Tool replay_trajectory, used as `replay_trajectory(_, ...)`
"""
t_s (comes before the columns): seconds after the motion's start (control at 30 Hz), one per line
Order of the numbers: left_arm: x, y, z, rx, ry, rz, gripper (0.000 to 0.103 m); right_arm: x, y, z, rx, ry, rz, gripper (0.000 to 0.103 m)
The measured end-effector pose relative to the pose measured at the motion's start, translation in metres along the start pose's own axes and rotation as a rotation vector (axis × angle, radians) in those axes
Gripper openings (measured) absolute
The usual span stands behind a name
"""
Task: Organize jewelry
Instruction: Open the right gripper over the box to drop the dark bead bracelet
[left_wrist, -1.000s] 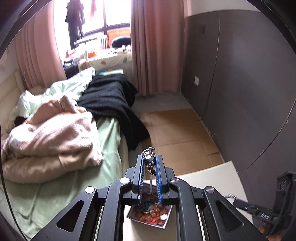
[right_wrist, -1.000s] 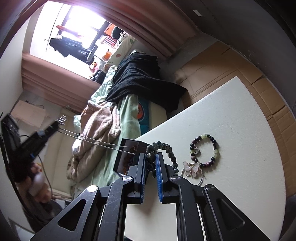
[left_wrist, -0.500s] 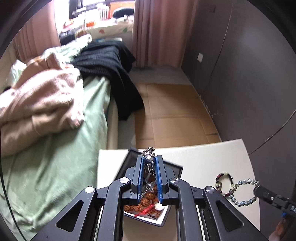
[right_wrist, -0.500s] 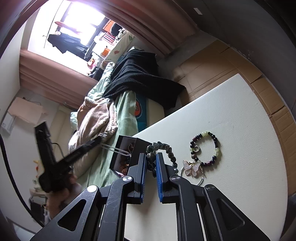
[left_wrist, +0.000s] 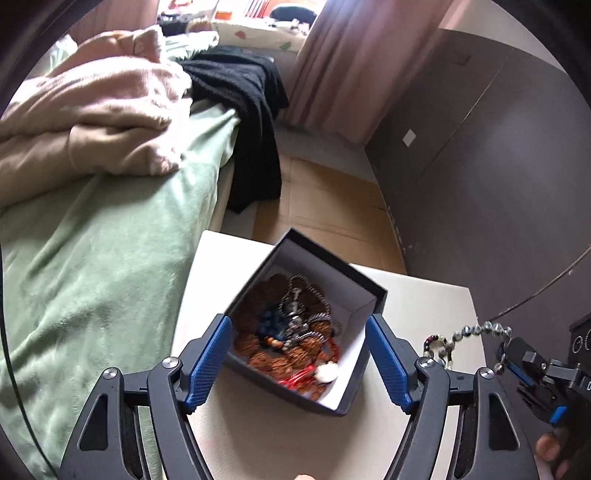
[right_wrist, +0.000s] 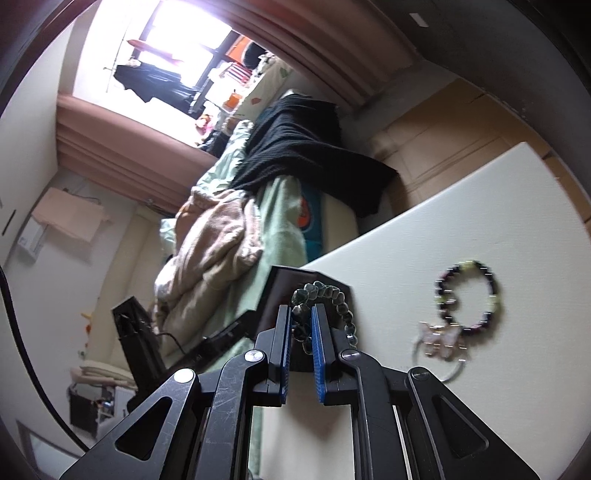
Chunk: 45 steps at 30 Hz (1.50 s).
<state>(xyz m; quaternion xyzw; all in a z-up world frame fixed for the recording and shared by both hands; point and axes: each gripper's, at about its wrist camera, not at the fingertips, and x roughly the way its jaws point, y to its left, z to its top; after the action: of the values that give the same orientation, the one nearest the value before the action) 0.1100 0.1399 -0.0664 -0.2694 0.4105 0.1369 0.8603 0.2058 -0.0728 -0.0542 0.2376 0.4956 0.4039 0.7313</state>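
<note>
Left of everything lies the bed (left_wrist: 110, 236), its green sheet running right up to the left edge of the white table (left_wrist: 258, 435), so there is no free floor on that side. The black box (left_wrist: 354, 295) stands at the table's far left corner, turned cornerwise, its far corner nearly at the table's far edge. Inside it is a heap of jewelry: brown seed beads, red cord and a silver chain (left_wrist: 295, 317) lying on top (loose, touched by nothing). The left gripper (left_wrist: 298, 350) hangs over the box with its jaws opening, the blue pads wide on either side of the box's near part and nothing pressed between them.

In the right wrist view, the right gripper (right_wrist: 302, 325) is clamped tight on a dark green bead bracelet (right_wrist: 332, 295), which loops up and over to the right of its fingertips, just in front of the box's near wall. Farther right the table is bare and open toward its right edge, except for a purple-and-green bead bracelet (right_wrist: 469, 295) lying flat, and a hoop with a pale butterfly charm (right_wrist: 441, 339) touching its near side. Beyond the table's far edge, brown floor panels (left_wrist: 332, 199) stretch to a dark wall (left_wrist: 480, 166).
</note>
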Motion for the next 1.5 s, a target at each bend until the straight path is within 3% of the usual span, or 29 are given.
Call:
replay_trajectory(0.37, -0.022, 0.025, 0.014, -0.03, -0.029, -0.069, 0.075, 0.037, 0.037, -0.009, -0.045, -0.043, 0.058, 0.012)
replay_trajectory(0.63, -0.03, 0.045, 0.018, -0.079, -0.032, -0.097, 0.075, 0.061, 0.053, -0.008, -0.062, -0.108, -0.038, 0.013)
replay_trajectory(0.73, -0.031, 0.047, 0.018, -0.089, -0.031, -0.102, 0.075, 0.071, 0.047, -0.009, -0.041, -0.066, -0.044, 0.018)
replay_trajectory(0.83, -0.03, 0.046, 0.017, -0.082, -0.026, -0.101, 0.075, 0.064, 0.044, -0.009, -0.035, -0.079, -0.063, 0.032)
replay_trajectory(1.0, -0.026, 0.039, 0.017, -0.07, -0.022, -0.103, 0.075, 0.03, 0.033, -0.004, -0.028, -0.118, -0.111, 0.034)
replay_trajectory(1.1, -0.023, 0.028, 0.014, -0.04, -0.017, -0.102, 0.075, 0.011, 0.019, -0.002, -0.001, -0.13, -0.152, 0.046)
replay_trajectory(1.5, -0.008, -0.03, -0.004, 0.073, 0.002, -0.109, 0.075, -0.031, -0.032, 0.001, 0.094, -0.083, -0.276, 0.049)
